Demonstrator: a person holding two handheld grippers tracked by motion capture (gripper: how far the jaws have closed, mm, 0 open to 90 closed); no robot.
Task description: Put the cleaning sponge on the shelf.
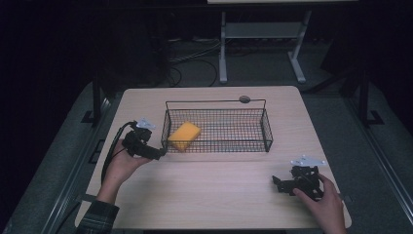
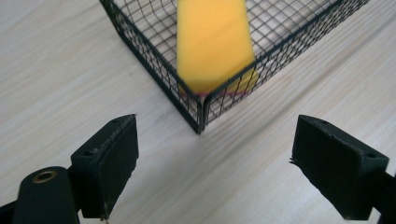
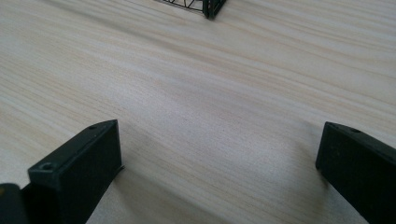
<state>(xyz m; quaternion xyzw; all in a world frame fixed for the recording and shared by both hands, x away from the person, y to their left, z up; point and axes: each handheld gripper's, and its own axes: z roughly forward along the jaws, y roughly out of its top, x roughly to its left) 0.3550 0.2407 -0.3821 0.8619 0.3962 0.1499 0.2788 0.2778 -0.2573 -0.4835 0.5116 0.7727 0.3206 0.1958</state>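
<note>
- A yellow sponge [image 1: 184, 134] lies inside a black wire basket [image 1: 267, 130], at the basket's left end, one end propped up against the mesh so it sits tilted.
- In the left gripper view the sponge [image 2: 212, 42] fills the near corner of the basket [image 2: 140, 44]; its far end is cut off by the top edge, and a thin pinkish layer along its underside is only half legible through the mesh.
- The basket stands in the middle of the pale wooden counter [image 1: 214, 180]; its thin wire handle arches along the far side, and a small round grey disc [image 1: 244, 99] on the counter behind it is too small to identify.
- The left tongs [image 1: 160, 152] are held in the person's left hand [image 1: 120, 165], just outside the basket's left near corner; from above the black tips merge with the dark mesh, so contact cannot be judged there.
- Seen from their own camera, the left tongs [image 2: 212, 154] are spread wide with nothing between them, the basket corner standing a little beyond the gap and apart from both pads.
- The right tongs [image 1: 276, 183] rest low over the counter at the near right, well apart from the basket, gripped by the right hand [image 1: 324, 202], which is partly cut by the bottom edge.
- In the right gripper view the right tongs [image 3: 219, 158] are also spread wide over bare wood; the right pad is clipped by the frame, and just a corner of the basket [image 3: 211, 6] peeks in at the top.
- The room beyond the counter is dark; only a pale table frame [image 1: 263, 34] and some floor cables can be made out.
</note>
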